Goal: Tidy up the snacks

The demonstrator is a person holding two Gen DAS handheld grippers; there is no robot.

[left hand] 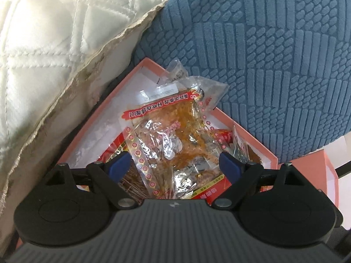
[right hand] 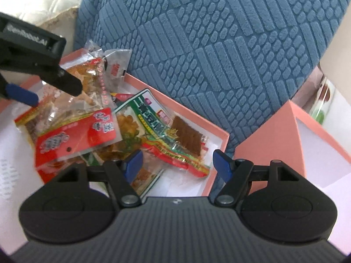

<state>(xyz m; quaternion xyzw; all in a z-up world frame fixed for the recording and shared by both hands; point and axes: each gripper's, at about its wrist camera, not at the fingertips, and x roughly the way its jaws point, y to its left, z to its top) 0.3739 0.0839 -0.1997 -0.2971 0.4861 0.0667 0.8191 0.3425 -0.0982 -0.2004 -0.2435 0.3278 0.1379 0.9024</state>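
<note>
A pink box (left hand: 92, 118) with a white inside holds several snack packets. In the left wrist view a clear packet of orange-brown snack (left hand: 173, 135) lies between the wide-open fingers of my left gripper (left hand: 174, 167), which hovers just over it without gripping. In the right wrist view the same box (right hand: 193, 118) holds a red-labelled packet (right hand: 76, 135) and a green-edged packet (right hand: 153, 120). My right gripper (right hand: 177, 164) is open and empty above the box's right corner. The left gripper shows at the upper left of the right wrist view (right hand: 37, 81), over the packets.
A blue textured cushion (left hand: 274, 54) presses against the box's far side. A cream quilted cushion (left hand: 43, 43) lies on the left. A second pink box (right hand: 307, 144) with a white inside stands to the right.
</note>
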